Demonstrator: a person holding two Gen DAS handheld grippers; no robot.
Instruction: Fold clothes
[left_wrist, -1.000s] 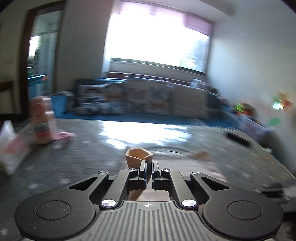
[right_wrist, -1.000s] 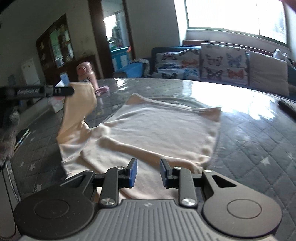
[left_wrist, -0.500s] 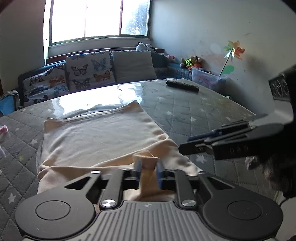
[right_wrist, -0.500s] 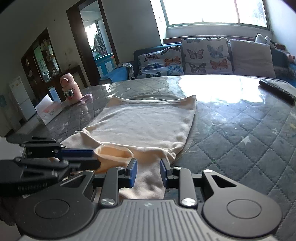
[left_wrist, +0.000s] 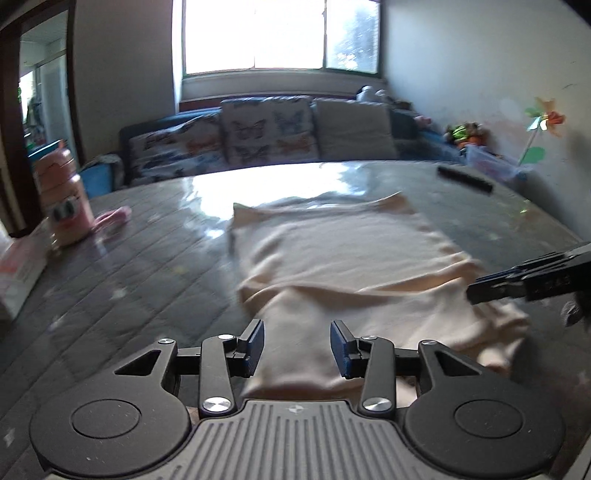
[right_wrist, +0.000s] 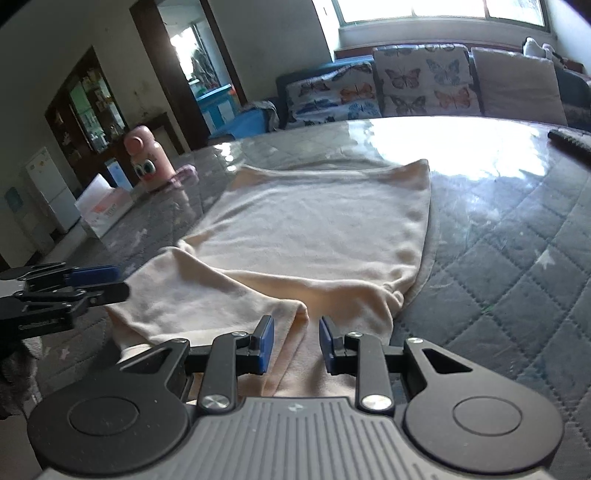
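A cream garment (left_wrist: 354, 266) lies flat on the grey quilted table (left_wrist: 129, 280), with a sleeve folded across its near part (right_wrist: 207, 295). It also shows in the right wrist view (right_wrist: 317, 221). My left gripper (left_wrist: 297, 347) is open and empty just above the garment's near edge. My right gripper (right_wrist: 293, 345) is open over the folded sleeve's end, holding nothing. Each gripper shows from the side in the other's view, the right one (left_wrist: 517, 282) and the left one (right_wrist: 66, 291).
A pink cartoon bottle (right_wrist: 147, 158) and a pink cloth (right_wrist: 183, 173) stand at the table's left. A white box (right_wrist: 105, 206) sits near them. A black remote (left_wrist: 463, 179) lies at the far right. A sofa with butterfly cushions (right_wrist: 406, 85) runs behind.
My left gripper brought the sleeve over onto the garment, opened and let it go. The sleeve now lies folded across the near part. My right gripper stayed open.
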